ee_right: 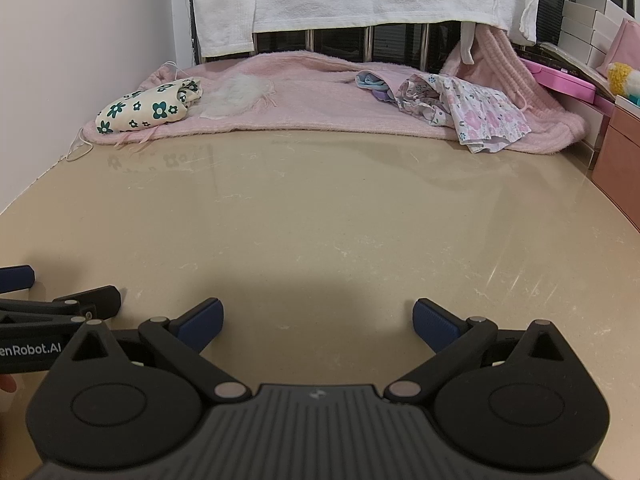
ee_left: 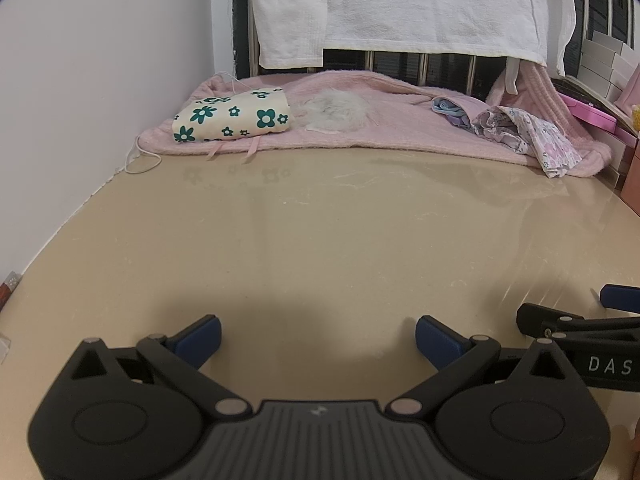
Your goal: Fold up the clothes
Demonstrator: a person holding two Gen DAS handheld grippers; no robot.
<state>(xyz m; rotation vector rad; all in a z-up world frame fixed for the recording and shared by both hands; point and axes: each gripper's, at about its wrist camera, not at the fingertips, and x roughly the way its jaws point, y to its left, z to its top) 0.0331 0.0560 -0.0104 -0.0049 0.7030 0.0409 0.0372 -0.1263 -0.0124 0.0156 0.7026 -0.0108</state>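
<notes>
While both tools hang low over the near part of the bench (ee_left: 320, 232), the clothes lie well apart from them, along its far edge. The left tool (ee_left: 318, 334) has its blue pads spread wide with nothing between them; the right tool (ee_right: 318, 320) stands the same way, spread and empty, just beside the left one (each shows at the edge of the other's view).

At the far left corner a folded cream cloth with green flowers (ee_left: 232, 114) rests on a pink blanket (ee_left: 360, 128). Toward the far right, a crumpled floral garment (ee_right: 476, 114) lies on the same blanket, its hem hanging over the blanket's front edge, with a small bluish-purple cloth (ee_right: 374, 84) just behind it. A tuft of white fluff (ee_right: 238, 94) sits right of the cream cloth.

Between the tools and the blanket the bench is bare, glossy beige stone, with a rounded front edge. A white wall (ee_left: 100, 100) borders its left side; white towels (ee_left: 400, 4) hang over a dark railing behind, and white boxes (ee_right: 588, 28) are stacked at the far right.
</notes>
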